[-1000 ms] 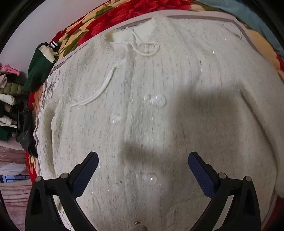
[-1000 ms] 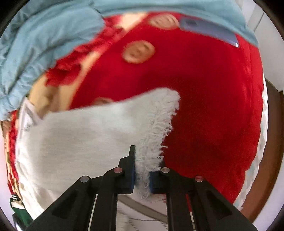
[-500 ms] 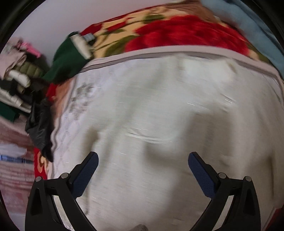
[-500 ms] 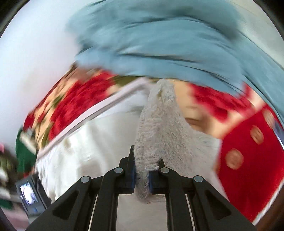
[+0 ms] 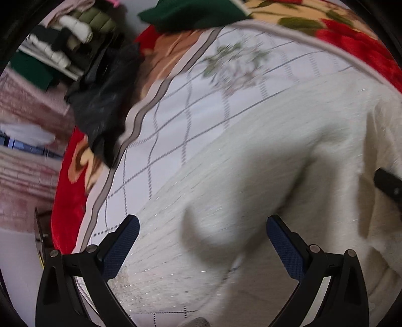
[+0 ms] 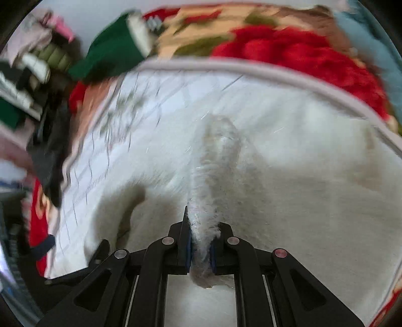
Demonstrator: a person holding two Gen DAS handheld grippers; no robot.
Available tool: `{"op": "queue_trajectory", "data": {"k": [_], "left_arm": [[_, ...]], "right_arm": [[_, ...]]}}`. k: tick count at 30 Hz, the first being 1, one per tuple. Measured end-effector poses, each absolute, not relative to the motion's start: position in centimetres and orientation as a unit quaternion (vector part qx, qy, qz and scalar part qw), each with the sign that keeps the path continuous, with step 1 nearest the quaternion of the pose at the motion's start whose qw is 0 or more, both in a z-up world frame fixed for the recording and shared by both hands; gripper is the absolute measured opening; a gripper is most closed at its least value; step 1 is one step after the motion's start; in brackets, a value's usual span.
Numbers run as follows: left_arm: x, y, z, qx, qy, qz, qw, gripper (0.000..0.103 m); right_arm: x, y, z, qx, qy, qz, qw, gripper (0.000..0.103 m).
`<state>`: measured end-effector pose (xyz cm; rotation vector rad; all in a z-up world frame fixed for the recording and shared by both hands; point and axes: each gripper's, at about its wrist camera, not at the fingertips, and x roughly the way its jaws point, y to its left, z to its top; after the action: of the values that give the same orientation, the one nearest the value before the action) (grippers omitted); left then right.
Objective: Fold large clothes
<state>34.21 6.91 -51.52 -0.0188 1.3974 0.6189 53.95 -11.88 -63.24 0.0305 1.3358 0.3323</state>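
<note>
A large cream knitted sweater [image 5: 263,176] lies spread on a white quilted mat [image 5: 176,120] with a grey grid pattern. My left gripper [image 5: 201,246] hangs open above the sweater's lower left part, with only loose knit below its blue pads [image 5: 120,246]. In the right wrist view my right gripper [image 6: 201,241] is shut on a frayed end of the sweater [image 6: 213,176], which trails up and away over the garment's body. A black part of the right gripper [image 5: 388,186] shows at the right edge of the left wrist view. Both views are blurred.
The mat lies on a red floral blanket [image 5: 351,37]. A dark green garment [image 5: 191,12] sits at the mat's far corner. A black bag [image 5: 105,100] and a stack of folded clothes [image 5: 62,40] stand off to the left. Light blue fabric [image 6: 371,45] lies far right.
Both views have swung left across the sweater toward the mat's left corner. The right gripper has carried the frayed end from over the red blanket onto the sweater's body. The left stays open.
</note>
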Motion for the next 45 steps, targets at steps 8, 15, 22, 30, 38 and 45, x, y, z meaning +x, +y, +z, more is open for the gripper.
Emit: {"op": "queue_trajectory", "data": {"k": [8, 15, 22, 30, 38, 45], "left_arm": [[32.8, 7.5, -50.4, -0.033, 0.634, 0.268, 0.725, 0.103], [35.0, 2.0, -48.0, -0.031, 0.624, 0.213, 0.751, 0.103], [40.0, -5.9, -52.7, 0.032, 0.625, 0.163, 0.763, 0.103], [41.5, -7.6, -56.5, 0.063, 0.627, 0.166, 0.758, 0.103], [39.9, -5.8, -52.8, 0.021, 0.62, 0.174, 0.765, 0.103], [32.1, -1.2, -48.9, -0.056, 0.621, 0.223, 0.749, 0.103]], "right_arm": [[52.9, -14.2, -65.8, 0.194, 0.655, 0.199, 0.703, 0.057], [45.0, -26.1, -61.6, 0.203, 0.62, -0.008, 0.758, 0.057], [40.7, -35.9, -67.4, 0.183, 0.634, -0.151, 0.736, 0.041], [39.4, -33.3, -70.5, 0.079, 0.657, -0.155, 0.734, 0.042], [35.5, -29.2, -69.3, 0.058, 0.654, -0.159, 0.737, 0.05], [28.0, -25.2, -66.4, 0.088, 0.65, -0.116, 0.746, 0.058]]}}
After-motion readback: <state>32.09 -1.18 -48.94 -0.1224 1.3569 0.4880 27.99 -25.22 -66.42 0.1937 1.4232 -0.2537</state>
